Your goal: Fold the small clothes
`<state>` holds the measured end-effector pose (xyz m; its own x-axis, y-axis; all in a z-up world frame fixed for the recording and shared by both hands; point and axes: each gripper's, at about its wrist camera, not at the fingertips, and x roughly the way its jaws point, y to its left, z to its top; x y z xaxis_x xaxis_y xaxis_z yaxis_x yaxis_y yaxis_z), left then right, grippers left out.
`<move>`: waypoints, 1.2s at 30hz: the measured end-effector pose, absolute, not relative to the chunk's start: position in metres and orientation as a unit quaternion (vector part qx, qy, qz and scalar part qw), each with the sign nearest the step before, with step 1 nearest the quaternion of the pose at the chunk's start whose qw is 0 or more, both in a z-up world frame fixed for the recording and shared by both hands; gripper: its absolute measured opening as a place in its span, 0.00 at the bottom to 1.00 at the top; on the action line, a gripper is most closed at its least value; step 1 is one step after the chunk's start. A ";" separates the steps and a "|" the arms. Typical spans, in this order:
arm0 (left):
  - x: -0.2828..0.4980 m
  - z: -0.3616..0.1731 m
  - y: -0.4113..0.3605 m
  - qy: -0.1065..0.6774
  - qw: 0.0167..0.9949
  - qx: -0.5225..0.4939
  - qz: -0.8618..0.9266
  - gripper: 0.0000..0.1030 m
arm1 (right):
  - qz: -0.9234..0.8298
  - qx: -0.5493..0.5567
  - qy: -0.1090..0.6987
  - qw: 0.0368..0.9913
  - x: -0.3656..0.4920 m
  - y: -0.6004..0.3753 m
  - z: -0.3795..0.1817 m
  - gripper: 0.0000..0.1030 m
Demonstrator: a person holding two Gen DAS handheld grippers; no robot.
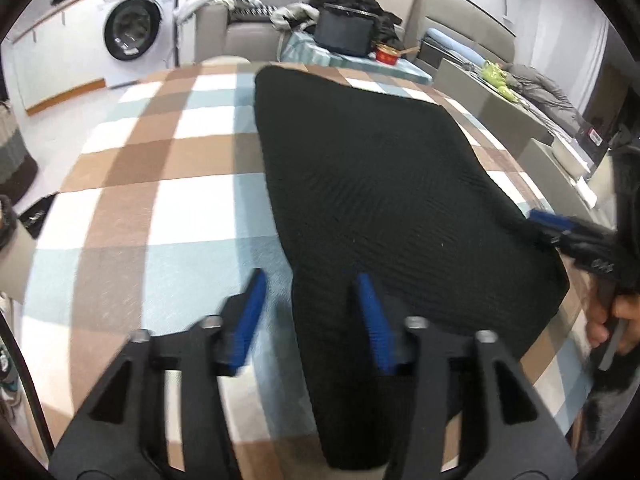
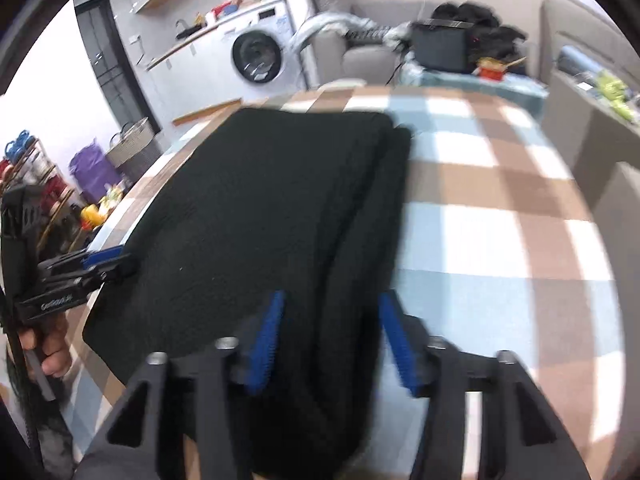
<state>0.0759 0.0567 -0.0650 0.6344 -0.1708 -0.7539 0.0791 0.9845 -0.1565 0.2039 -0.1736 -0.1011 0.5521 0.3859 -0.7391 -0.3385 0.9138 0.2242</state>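
Note:
A black knit garment (image 1: 372, 168) lies folded flat on the brown, white and blue checked tablecloth (image 1: 160, 184). My left gripper (image 1: 311, 276) is open over the garment's near left edge, one blue finger (image 1: 250, 316) above the cloth and the other above the knit. In the right wrist view the garment (image 2: 260, 200) shows a doubled fold along its right side. My right gripper (image 2: 333, 297) is open, its blue fingers (image 2: 396, 340) straddling that fold near the front edge. Each gripper also shows in the other's view, at the garment's side: the right gripper (image 1: 560, 226) and the left gripper (image 2: 100, 260), each in a hand.
Beyond the table's far edge stand a washing machine (image 1: 132, 28), a grey sofa (image 1: 240, 32) and a low side table with a black box (image 1: 342, 32) and a red bowl (image 1: 386, 54). Baskets and a purple bag (image 2: 94, 168) sit on the floor to the left.

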 end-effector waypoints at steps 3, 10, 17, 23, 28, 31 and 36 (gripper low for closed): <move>0.055 -0.054 0.050 0.394 0.917 -0.043 -0.056 0.78 | 0.207 0.030 0.385 0.899 0.181 -0.186 -0.081 0.86; 0.014 -0.033 0.035 0.326 0.944 -0.025 -0.046 0.99 | 0.241 0.010 0.313 0.919 0.133 -0.184 -0.056 1.00; -0.004 -0.027 0.030 0.289 0.956 -0.023 -0.032 0.99 | 0.268 0.008 0.276 0.923 0.113 -0.170 -0.055 1.00; -0.004 -0.033 0.034 0.281 0.959 -0.026 -0.027 0.99 | 0.261 -0.015 0.245 0.934 0.105 -0.163 -0.062 1.00; -0.006 -0.035 0.035 0.278 0.960 -0.025 -0.029 0.99 | 0.267 -0.004 0.238 0.934 0.104 -0.163 -0.066 1.00; -0.008 -0.035 0.033 0.275 0.961 -0.022 -0.033 0.99 | 0.263 -0.007 0.225 0.938 0.102 -0.163 -0.067 1.00; -0.009 -0.034 0.031 0.271 0.962 -0.018 -0.030 0.99 | 0.257 0.000 0.225 0.940 0.105 -0.166 -0.068 1.00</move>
<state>-0.0088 0.0314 -0.0336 0.8508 -0.0675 -0.5211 0.0476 0.9975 -0.0515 0.1045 -0.1656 -0.0677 0.7663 0.4837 -0.4229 -0.4840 0.8675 0.1152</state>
